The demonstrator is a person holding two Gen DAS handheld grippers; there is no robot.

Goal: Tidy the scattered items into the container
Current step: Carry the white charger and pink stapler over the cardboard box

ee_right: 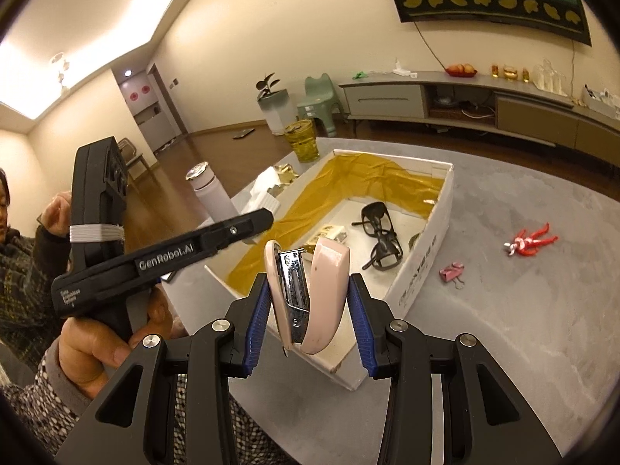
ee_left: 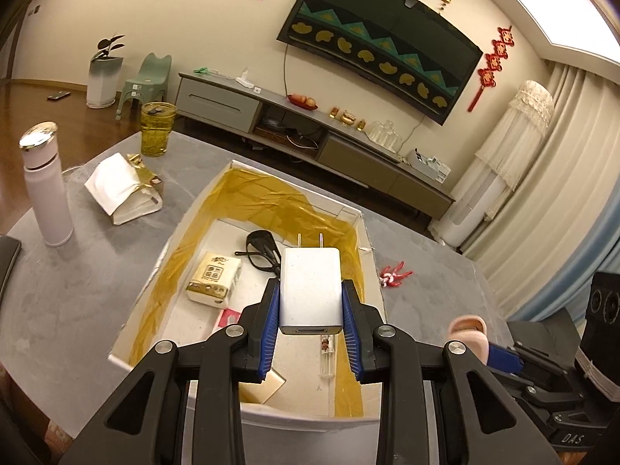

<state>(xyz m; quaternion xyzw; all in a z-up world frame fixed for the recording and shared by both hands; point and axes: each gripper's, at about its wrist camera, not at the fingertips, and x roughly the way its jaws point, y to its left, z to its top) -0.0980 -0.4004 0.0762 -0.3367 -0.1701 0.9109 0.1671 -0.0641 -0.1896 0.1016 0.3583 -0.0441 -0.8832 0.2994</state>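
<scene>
My left gripper [ee_left: 310,290] is shut on a white charger plug [ee_left: 310,294], prongs pointing away, held above the white cardboard box [ee_left: 170,240] lined with yellow film. Inside the box lie black glasses [ee_left: 263,250], a small tissue pack [ee_left: 213,283] and a few smaller bits. My right gripper [ee_right: 309,283] is shut on a pink stapler [ee_right: 325,294], hinge down, over the box's near corner [ee_right: 422,263]. A red toy figure [ee_right: 529,240] and a pink binder clip [ee_right: 451,271] lie on the grey table to the right of the box.
Left of the box stand a white bottle [ee_left: 46,190], a yellow glass [ee_left: 157,128] and a torn paper bag [ee_left: 120,186]. A dark phone [ee_left: 7,259] lies at the table's left edge. A person's hand [ee_right: 97,352] grips the left tool.
</scene>
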